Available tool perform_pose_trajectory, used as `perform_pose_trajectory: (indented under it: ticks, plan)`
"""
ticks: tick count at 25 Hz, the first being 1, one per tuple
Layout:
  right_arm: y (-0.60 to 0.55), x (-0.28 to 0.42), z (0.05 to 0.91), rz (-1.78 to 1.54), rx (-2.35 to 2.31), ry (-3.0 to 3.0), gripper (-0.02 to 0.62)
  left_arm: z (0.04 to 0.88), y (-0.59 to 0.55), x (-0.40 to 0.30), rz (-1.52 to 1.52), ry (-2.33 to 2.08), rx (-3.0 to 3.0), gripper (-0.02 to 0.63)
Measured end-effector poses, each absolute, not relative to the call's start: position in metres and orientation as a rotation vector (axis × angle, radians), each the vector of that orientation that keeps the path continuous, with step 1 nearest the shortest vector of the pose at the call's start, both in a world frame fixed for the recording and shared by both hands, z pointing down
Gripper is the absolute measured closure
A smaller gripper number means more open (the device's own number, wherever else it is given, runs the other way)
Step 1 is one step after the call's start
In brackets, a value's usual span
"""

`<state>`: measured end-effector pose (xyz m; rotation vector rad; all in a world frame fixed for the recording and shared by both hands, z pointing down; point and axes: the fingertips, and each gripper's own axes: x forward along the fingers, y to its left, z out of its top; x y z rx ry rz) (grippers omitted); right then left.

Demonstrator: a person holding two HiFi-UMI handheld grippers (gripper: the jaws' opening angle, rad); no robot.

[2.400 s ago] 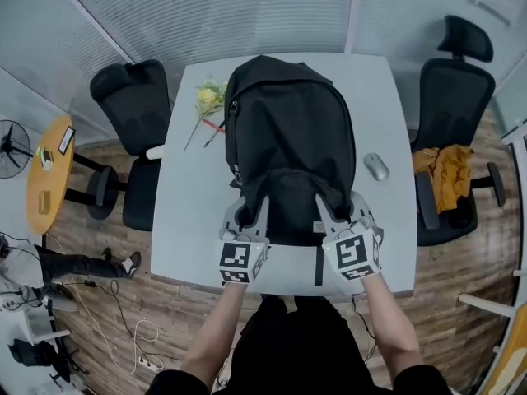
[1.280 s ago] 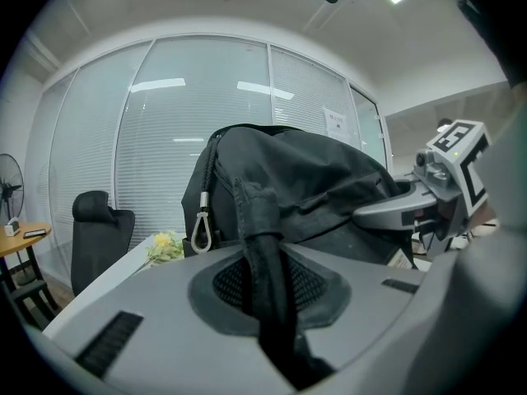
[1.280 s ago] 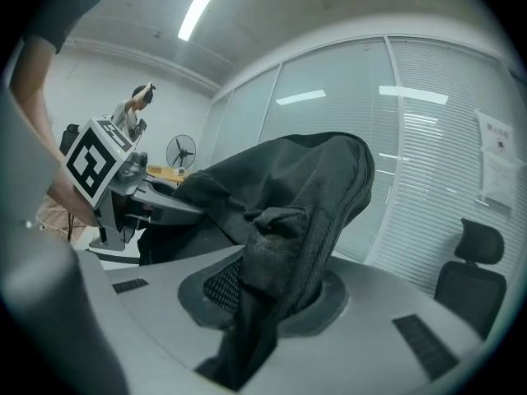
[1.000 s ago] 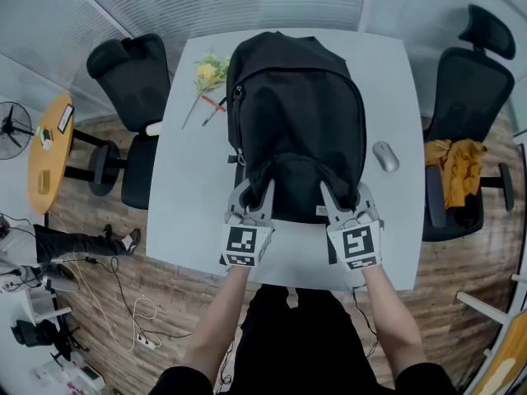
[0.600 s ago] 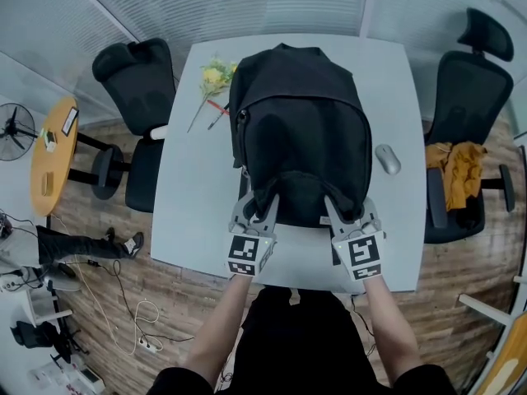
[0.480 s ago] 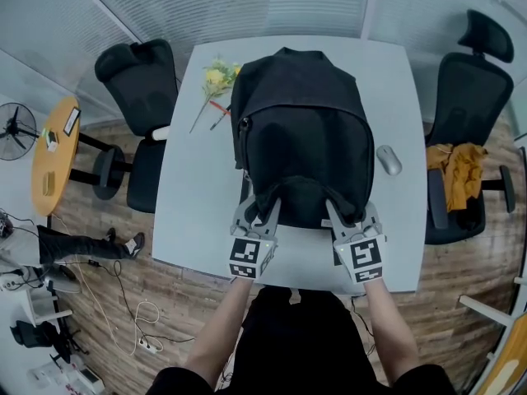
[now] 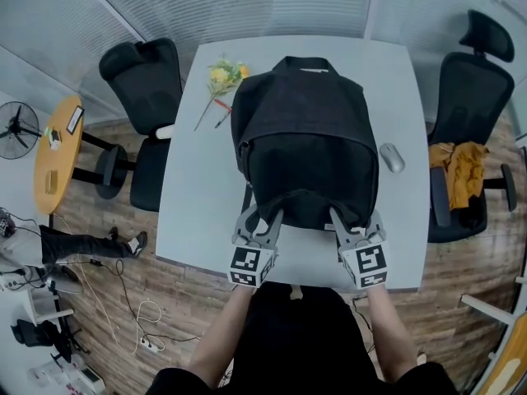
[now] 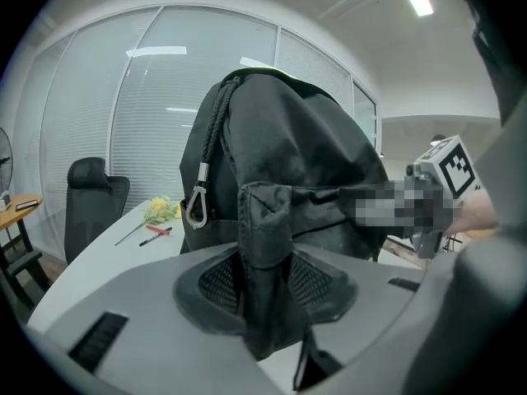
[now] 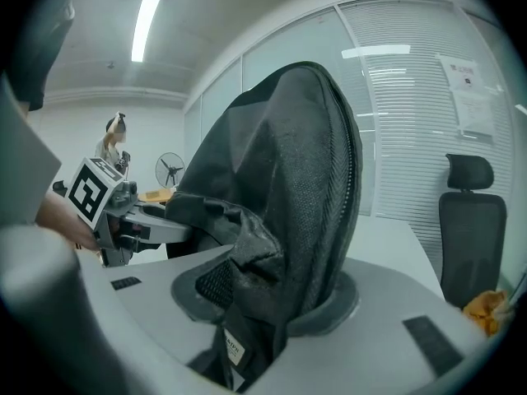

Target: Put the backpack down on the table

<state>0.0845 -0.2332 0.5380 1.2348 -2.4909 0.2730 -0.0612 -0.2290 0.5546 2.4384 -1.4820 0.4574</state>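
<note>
A black backpack rests on the white table, its top pointing away from me. My left gripper is at its near left corner and my right gripper at its near right corner. In the left gripper view a fold of backpack fabric stands loosely between the jaws of the left gripper, which are opening. The right gripper view shows the right gripper the same way: its jaws are opening with the backpack's bunched fabric between them. The mesh pads stand clear of the cloth.
A yellow flower and a red pen lie at the table's far left, a grey mouse on the right. Black chairs stand at the left and right, the right one holding orange cloth. A round wooden side table stands far left.
Both grippers have drawn back toward the table's near edge and sunk a little. The backpack has settled onto the table, and both pairs of jaws have widened around its fabric.
</note>
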Motion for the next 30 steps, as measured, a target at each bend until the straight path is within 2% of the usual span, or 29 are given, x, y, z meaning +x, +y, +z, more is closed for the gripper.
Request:
perform_pose_trajectory:
  ticks: [16, 20, 30]
  plan:
    - [-0.214, 0.091, 0.544, 0.305, 1.292, -2.444, 0.364, 0.567, -0.208, -0.064, 0.439, -1.364, 2.465, 0.456]
    - [-0.21, 0.095, 0.544, 0.306, 1.323, -2.418, 0.343, 0.567, -0.203, -0.065, 0.423, -1.338, 2.462, 0.425]
    - [-0.194, 0.109, 0.533, 0.32, 1.487, -2.322, 0.313, 0.564, -0.192, -0.069, 0.447, -1.275, 2.499, 0.42]
